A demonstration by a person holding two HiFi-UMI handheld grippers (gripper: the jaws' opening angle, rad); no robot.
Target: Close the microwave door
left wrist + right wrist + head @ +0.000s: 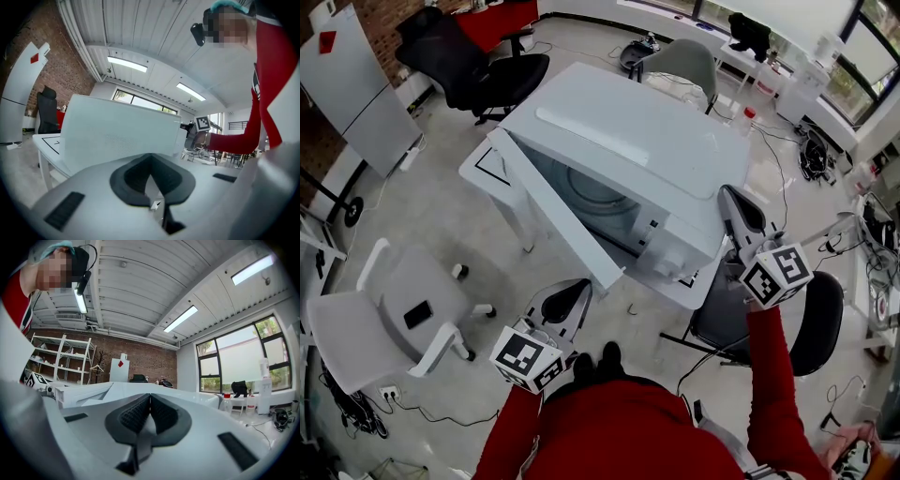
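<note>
White microwave [628, 131] is seen on a white surface [483, 169], roughly mid-frame in the head view. Its door [553, 211] is swung wide open, with the free edge pointed toward the person. In the left gripper view the door [117, 131] is seen as a broad pale panel filling the space ahead.

Left tongs [579, 289] are held low, just beside the door's free end. Contact can't be confirmed from the head view. In its own view, the left tongs [151, 157] are pressed fully together with nothing between them, and the door is seen beyond the tips.

Right tongs [729, 195] are held near the microwave's right front corner (touching or not can't be told). In their own view the right tongs [150, 397] are also closed tip to tip with nothing gripped, and the microwave [117, 390] is seen as a white slab behind them.

The cavity is only partly visible past the door. The microwave's right front face is cut off by the right tongs' body.
</note>
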